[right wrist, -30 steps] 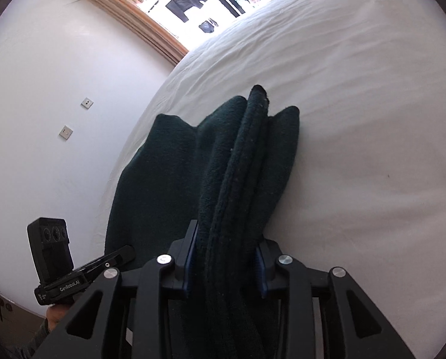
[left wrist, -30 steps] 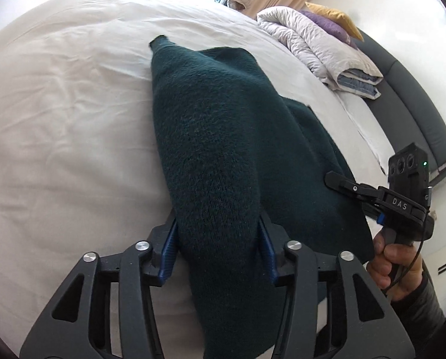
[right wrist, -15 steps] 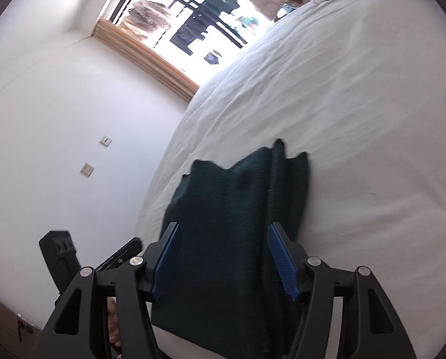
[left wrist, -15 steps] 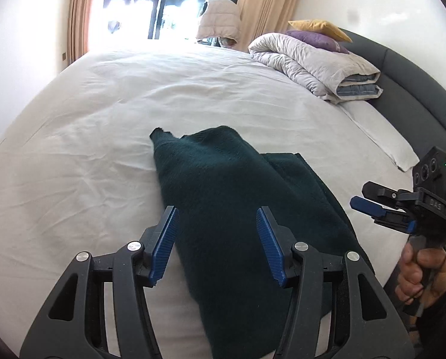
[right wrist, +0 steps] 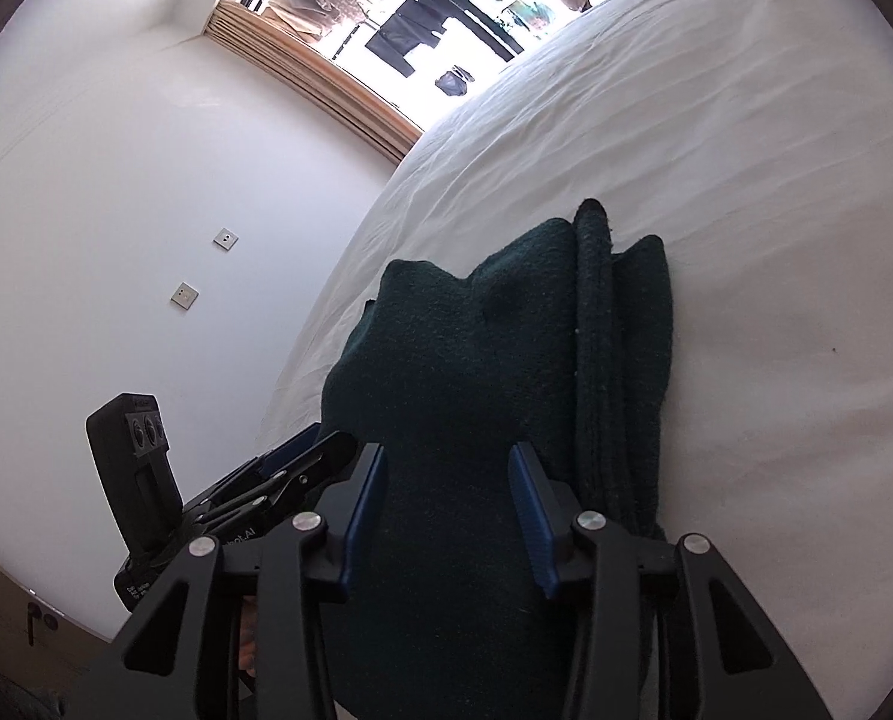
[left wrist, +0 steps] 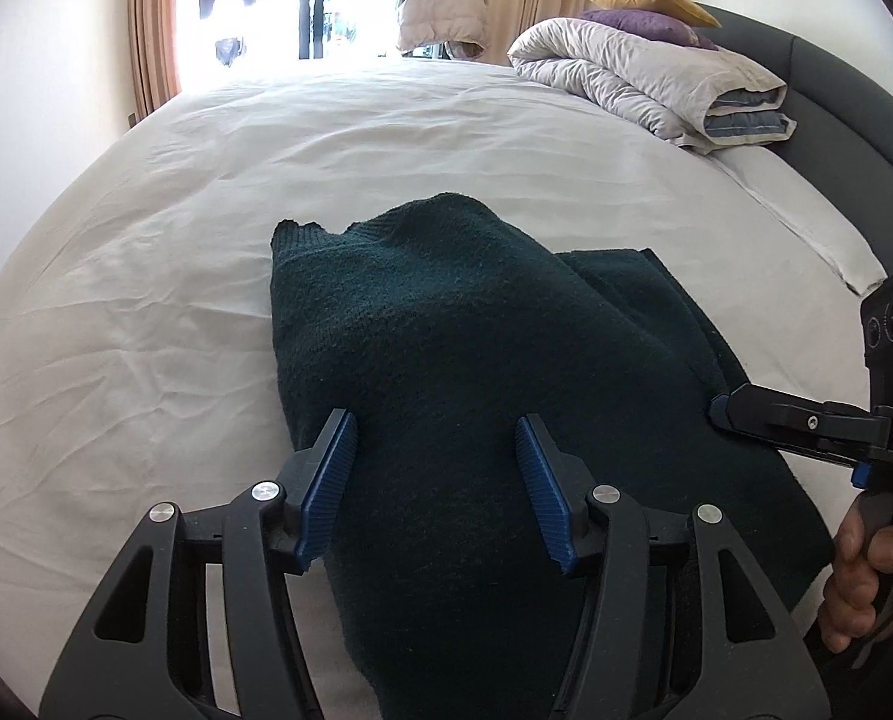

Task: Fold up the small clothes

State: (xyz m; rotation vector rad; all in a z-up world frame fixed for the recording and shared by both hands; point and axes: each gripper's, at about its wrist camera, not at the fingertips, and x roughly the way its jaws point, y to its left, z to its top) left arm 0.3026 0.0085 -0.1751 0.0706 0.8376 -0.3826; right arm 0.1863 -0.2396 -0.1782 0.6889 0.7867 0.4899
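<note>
A dark green knitted garment [left wrist: 464, 360] lies folded in a heap on the white bed sheet [left wrist: 146, 300], running from the centre of the left wrist view down to six o'clock. The left gripper [left wrist: 437, 483] hovers over its near end with blue pads spread about half apart and clear of the knit, gripping nothing. The right gripper [right wrist: 446, 510], whose tip enters the left view at three o'clock against the cloth's edge, is closing its jaws around a raised fold of the garment, though whether the pads already press on it cannot be told.
</note>
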